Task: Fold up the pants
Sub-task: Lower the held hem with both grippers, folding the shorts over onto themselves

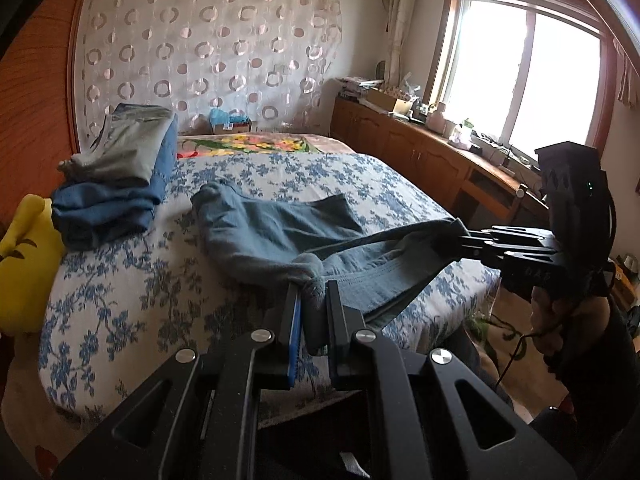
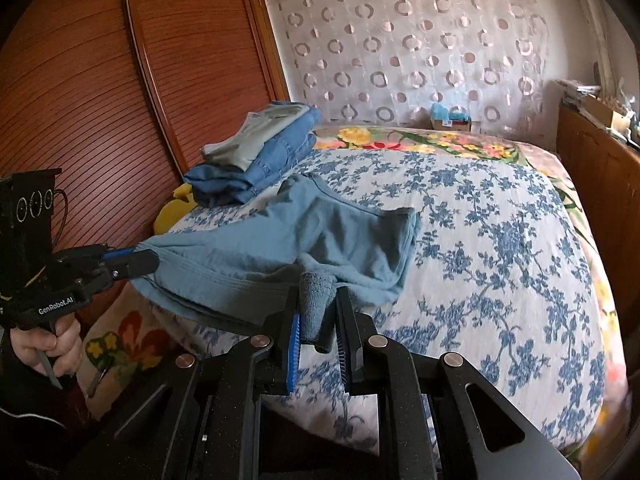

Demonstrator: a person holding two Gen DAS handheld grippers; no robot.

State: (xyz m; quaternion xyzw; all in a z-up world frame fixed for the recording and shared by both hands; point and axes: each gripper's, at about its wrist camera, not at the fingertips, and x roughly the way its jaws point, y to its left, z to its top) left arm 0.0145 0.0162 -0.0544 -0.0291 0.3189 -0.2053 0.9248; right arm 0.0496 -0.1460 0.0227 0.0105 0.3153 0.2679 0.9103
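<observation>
Domestic bedroom. A bed [image 2: 500, 248] with a blue floral cover fills the centre of both views. A wooden wardrobe [image 2: 100, 92] stands at the left of the right wrist view. A circle-patterned curtain [image 1: 208, 52] hangs behind the bed. Low wooden cabinets [image 1: 404, 148], cluttered on top, run beneath a bright window [image 1: 524, 80] at the upper right. Folded clothes [image 1: 116, 176] are stacked on the bed.

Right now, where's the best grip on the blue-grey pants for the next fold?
Keep the near end: left gripper and right gripper each pinch a corner of the blue-grey pants from the bed's foot, band taut between them, the rest trailing flat behind.
</observation>
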